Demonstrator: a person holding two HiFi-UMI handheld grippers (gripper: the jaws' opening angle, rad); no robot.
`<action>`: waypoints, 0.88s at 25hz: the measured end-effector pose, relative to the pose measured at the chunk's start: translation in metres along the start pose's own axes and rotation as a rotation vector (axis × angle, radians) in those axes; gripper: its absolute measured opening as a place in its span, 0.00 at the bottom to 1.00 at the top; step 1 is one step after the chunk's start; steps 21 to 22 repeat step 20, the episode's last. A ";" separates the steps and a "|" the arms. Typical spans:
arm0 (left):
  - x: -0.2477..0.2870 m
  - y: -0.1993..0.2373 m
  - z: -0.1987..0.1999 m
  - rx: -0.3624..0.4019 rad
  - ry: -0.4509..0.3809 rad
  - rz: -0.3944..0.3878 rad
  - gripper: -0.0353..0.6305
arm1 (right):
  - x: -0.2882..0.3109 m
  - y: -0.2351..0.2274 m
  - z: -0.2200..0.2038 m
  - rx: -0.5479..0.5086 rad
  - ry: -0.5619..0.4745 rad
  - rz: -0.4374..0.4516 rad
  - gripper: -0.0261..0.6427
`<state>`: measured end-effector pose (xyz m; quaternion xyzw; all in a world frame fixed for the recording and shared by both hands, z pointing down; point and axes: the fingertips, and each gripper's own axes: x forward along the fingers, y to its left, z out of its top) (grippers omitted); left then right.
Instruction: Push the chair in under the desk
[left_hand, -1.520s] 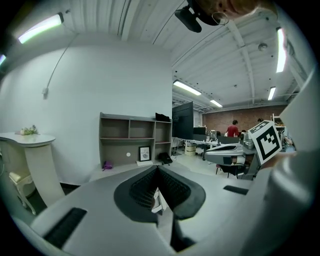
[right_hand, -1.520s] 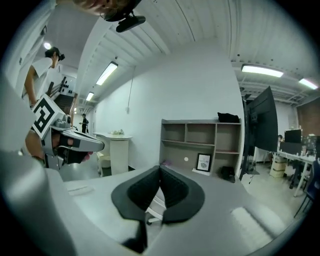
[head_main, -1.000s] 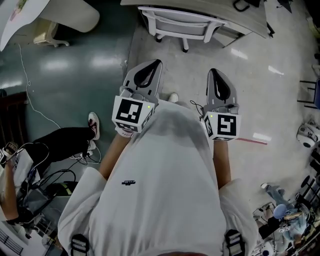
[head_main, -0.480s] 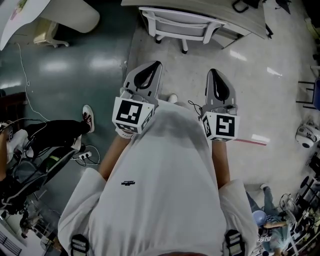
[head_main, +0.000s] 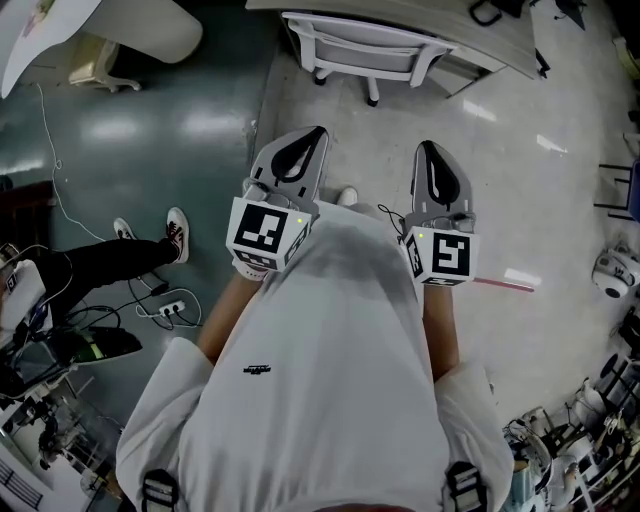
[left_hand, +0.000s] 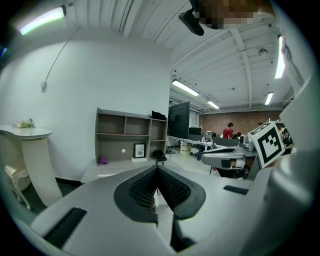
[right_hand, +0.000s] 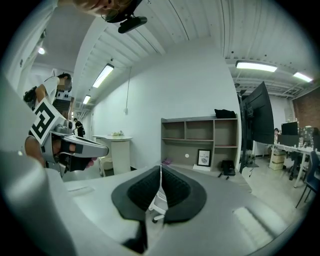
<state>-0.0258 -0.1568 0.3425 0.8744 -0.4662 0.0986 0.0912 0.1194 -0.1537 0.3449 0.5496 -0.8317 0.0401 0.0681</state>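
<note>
The left gripper (head_main: 316, 133) hovers over the floor, jaws pressed together on nothing; ahead, well apart from both grippers, the white chair (head_main: 365, 50) sits partly under the desk (head_main: 500, 48); the right gripper (head_main: 428, 150) is likewise closed and empty.

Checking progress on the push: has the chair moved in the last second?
No. In the head view the chair keeps its place against the edge of the desk.
</note>
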 end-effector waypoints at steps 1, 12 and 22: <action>-0.001 -0.001 -0.001 0.000 0.002 0.000 0.06 | 0.000 0.000 0.000 0.002 -0.003 0.001 0.06; -0.001 -0.006 -0.006 -0.007 0.010 0.007 0.06 | 0.000 0.000 -0.003 0.007 0.004 0.013 0.04; 0.002 -0.009 -0.008 -0.013 0.020 0.004 0.06 | -0.001 -0.002 -0.003 0.009 0.010 0.023 0.04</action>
